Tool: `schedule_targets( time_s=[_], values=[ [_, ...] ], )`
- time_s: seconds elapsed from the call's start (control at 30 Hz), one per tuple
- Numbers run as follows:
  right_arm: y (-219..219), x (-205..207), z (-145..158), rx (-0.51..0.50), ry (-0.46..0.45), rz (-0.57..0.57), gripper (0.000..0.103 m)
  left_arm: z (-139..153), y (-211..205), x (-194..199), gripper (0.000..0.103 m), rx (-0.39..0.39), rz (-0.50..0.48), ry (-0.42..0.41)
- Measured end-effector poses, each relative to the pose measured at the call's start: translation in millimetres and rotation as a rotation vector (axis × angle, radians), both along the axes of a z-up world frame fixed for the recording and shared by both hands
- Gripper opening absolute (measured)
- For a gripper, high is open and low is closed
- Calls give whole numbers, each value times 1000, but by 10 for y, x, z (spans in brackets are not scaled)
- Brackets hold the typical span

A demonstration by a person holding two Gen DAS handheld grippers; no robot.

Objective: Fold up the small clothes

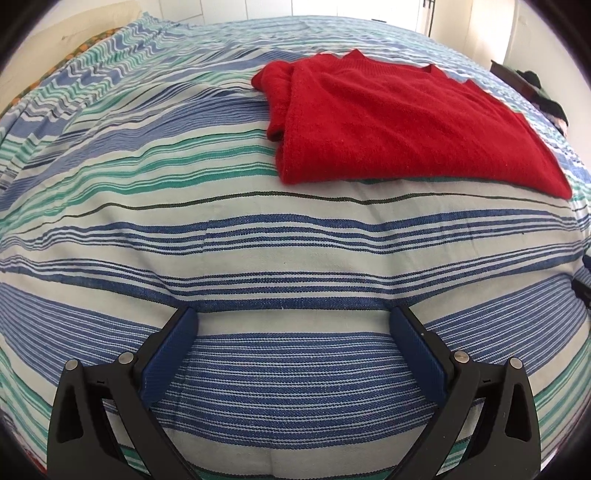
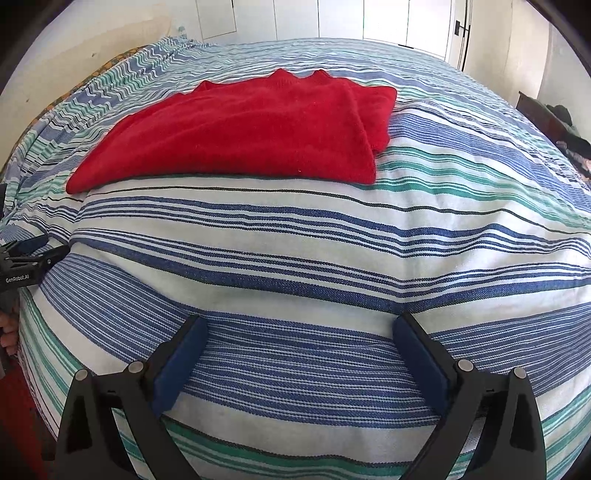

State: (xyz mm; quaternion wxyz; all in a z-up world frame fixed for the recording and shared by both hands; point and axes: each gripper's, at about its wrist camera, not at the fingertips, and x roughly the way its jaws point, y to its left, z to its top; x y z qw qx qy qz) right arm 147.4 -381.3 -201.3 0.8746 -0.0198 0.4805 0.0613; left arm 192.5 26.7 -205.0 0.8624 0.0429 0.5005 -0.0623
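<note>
A red knitted sweater point(image 1: 399, 118) lies flat on the striped bedspread point(image 1: 258, 236), with one sleeve folded in along its left side. In the right wrist view the same sweater point(image 2: 243, 133) sits at the upper left, its folded edge toward the right. My left gripper point(image 1: 293, 317) hovers open over the bedspread, well short of the sweater, nothing between its blue pads. My right gripper point(image 2: 299, 326) is likewise open and empty above the bedspread point(image 2: 332, 258). The left gripper's body point(image 2: 22, 266) shows at the far left of the right wrist view, with a hand below it.
White wardrobe doors point(image 2: 295, 18) stand behind the bed. A dark piece of furniture with piled clothes point(image 2: 554, 122) is at the right. A patterned pillow edge point(image 1: 85, 48) peeks out at the bed's far left. The bedspread's near edge drops off at the left point(image 2: 26, 350).
</note>
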Motion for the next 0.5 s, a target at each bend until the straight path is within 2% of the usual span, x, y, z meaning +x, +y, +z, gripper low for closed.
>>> schedule_targets(
  time_s=[0.13, 0.17, 0.2, 0.23, 0.27, 0.33, 0.4, 0.5],
  values=[
    [-1, 10, 4, 3, -1, 3, 100, 105, 129, -89, 101, -79, -32, 12],
    [-1, 8, 2, 5, -2, 4, 100, 179, 190, -118, 101, -125, -38, 23],
    [-3, 7, 1, 5, -5, 4, 100, 273, 278, -131, 98, -204, -44, 20],
    [-4, 0, 1, 5, -9, 5, 100, 376, 379, -103, 90, -298, -45, 8],
    [-2, -11, -1, 3, -16, 6, 100, 484, 466, -32, 86, -377, -37, -4],
    [7, -16, -4, -1, -24, 8, 100, 678, 600, 238, 83, -467, 5, -41],
    [3, -2, -9, 1, -25, 11, 101, 777, 642, 597, 83, -517, 38, -49],
    [-2, -4, -11, 6, -26, 15, 102, 720, 564, 1115, 83, -533, 49, -15]
  ],
)
